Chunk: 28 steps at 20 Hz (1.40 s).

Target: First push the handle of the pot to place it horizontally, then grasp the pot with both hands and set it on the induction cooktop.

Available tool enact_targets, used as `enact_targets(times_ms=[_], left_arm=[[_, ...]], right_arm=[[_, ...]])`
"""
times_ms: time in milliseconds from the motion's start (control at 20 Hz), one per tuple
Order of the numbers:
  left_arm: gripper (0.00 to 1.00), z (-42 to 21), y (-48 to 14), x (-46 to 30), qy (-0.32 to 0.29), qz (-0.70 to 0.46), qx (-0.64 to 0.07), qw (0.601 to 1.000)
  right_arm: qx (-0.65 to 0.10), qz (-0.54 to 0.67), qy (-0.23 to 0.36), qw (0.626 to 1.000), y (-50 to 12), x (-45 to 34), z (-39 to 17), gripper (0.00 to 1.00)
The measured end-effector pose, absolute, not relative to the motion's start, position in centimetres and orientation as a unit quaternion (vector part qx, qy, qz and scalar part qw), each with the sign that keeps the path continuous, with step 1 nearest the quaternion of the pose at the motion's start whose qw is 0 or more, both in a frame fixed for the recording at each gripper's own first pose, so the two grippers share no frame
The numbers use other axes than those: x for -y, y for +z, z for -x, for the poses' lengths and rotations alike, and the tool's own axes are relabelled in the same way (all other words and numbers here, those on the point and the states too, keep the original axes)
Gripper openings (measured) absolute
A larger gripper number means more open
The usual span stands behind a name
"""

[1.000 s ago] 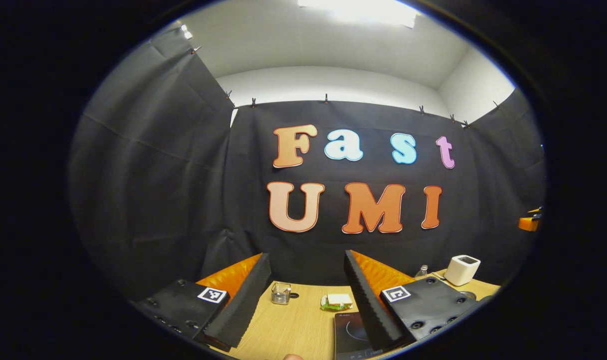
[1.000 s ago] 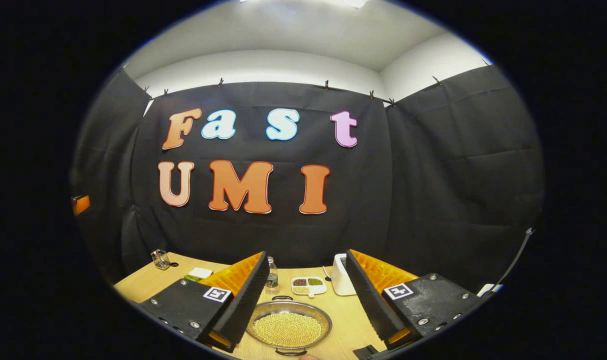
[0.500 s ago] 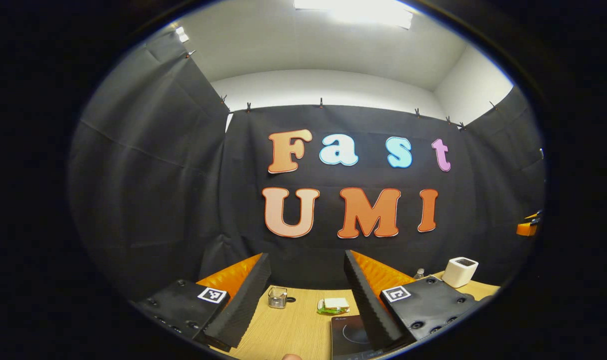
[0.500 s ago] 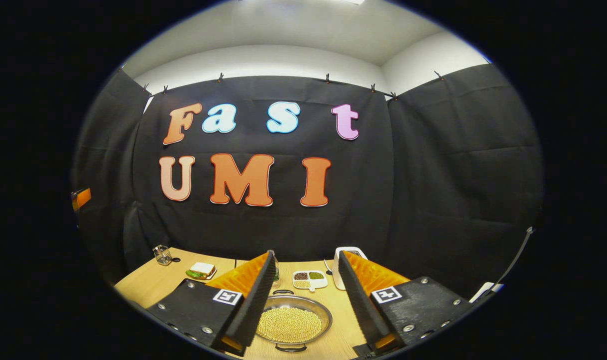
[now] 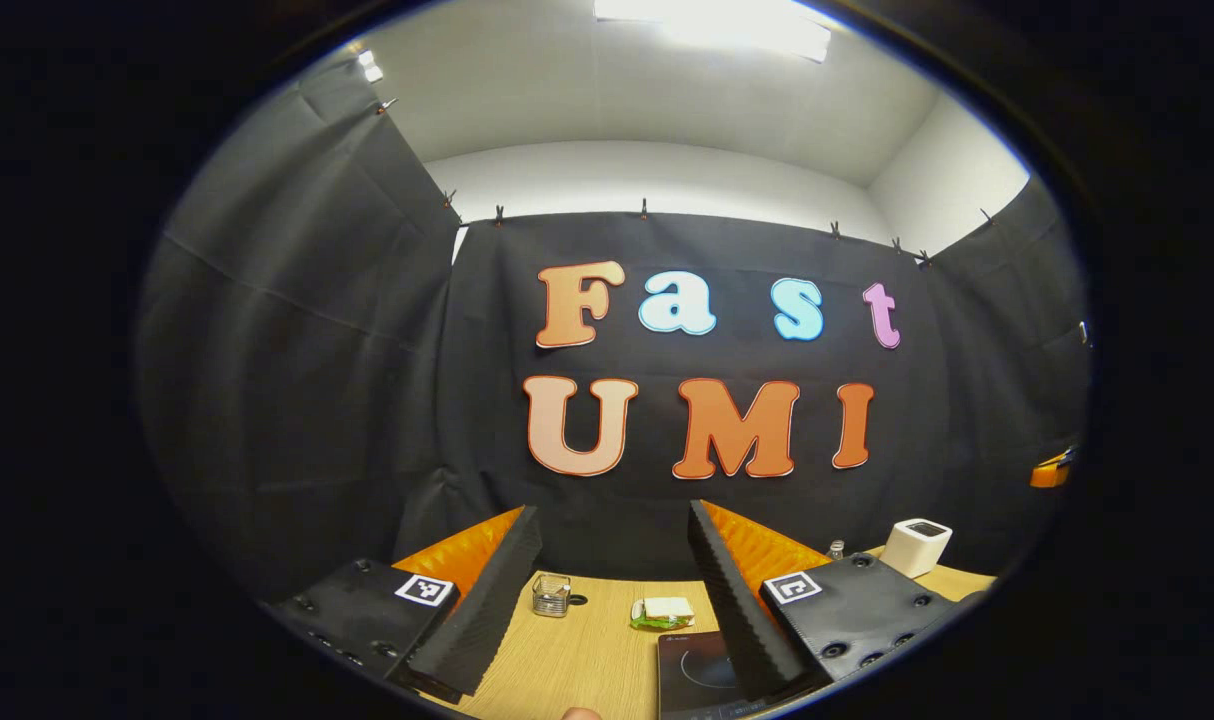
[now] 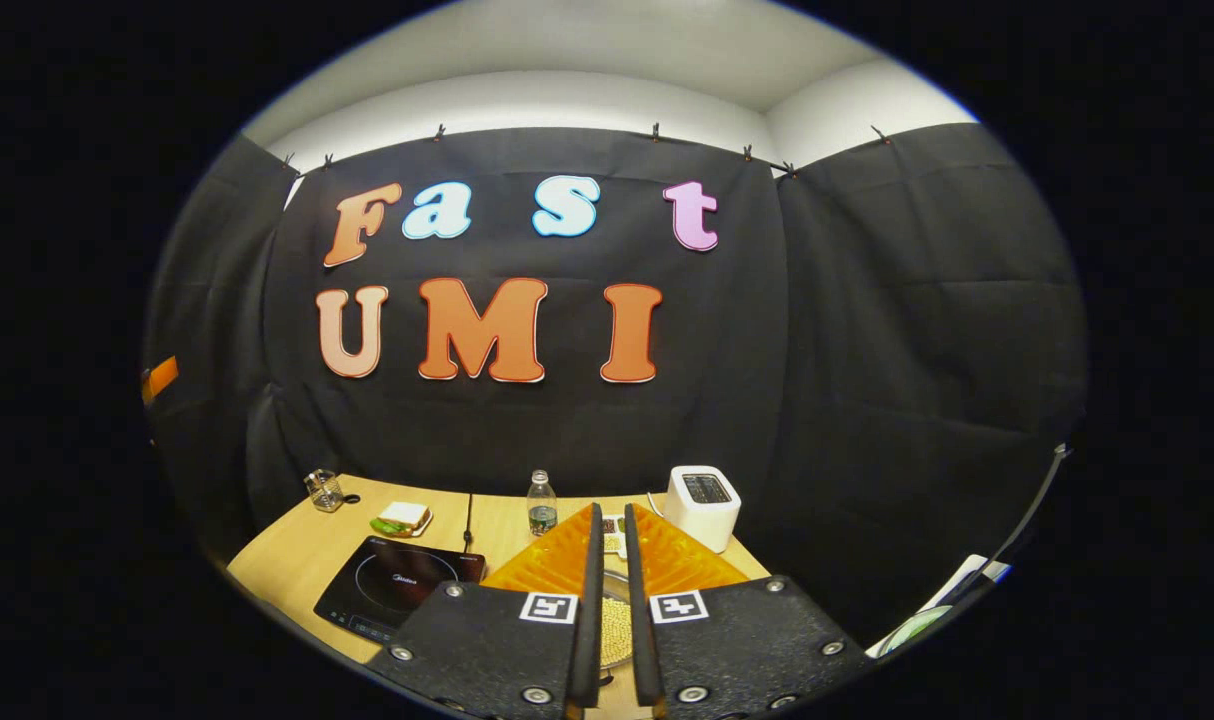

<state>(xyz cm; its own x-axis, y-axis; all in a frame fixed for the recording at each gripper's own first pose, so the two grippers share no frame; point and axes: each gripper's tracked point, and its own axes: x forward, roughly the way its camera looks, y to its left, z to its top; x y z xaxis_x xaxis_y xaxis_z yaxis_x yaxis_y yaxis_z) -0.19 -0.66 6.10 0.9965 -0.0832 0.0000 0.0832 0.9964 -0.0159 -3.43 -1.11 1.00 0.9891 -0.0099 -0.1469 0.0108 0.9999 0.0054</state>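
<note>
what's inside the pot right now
Small pale yellow beans show in the pot, through the narrow gap between the right gripper fingers. The fingers cover most of the pot, so how full it is cannot be told.

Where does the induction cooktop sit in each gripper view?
Left gripper view: the cooktop lies at the bottom, right of centre, partly behind a finger of that hand-held gripper.
Right gripper view: the cooktop lies at lower left on the table, in full.
Shared landmark: the sandwich, just beyond the cooktop.
</note>
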Motion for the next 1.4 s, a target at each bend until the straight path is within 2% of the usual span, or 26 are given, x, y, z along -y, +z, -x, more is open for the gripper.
enact_targets(times_ms=[50,150,750,1400], left_arm=[[0.97,0.2,6.2,0.6,-0.041,0.008,0.0,0.999],[0.97,0.3,6.0,0.5,-0.04,0.009,-0.002,0.999],[0.96,0.6,4.9,0.8,-0.049,0.008,-0.021,0.999],[0.99,-0.3,2.4,3.0,-0.06,0.001,-0.047,0.997]], right_arm=[[-0.081,-0.007,-0.001,0.997,0.5,0.8,3.6,0.06],[-0.095,-0.001,0.003,0.995,-0.6,0.6,3.6,0.0],[-0.221,0.016,0.065,0.973,-11.8,-3.9,4.2,0.0],[-0.361,0.002,0.112,0.926,-25.1,-8.0,5.0,0.0]])
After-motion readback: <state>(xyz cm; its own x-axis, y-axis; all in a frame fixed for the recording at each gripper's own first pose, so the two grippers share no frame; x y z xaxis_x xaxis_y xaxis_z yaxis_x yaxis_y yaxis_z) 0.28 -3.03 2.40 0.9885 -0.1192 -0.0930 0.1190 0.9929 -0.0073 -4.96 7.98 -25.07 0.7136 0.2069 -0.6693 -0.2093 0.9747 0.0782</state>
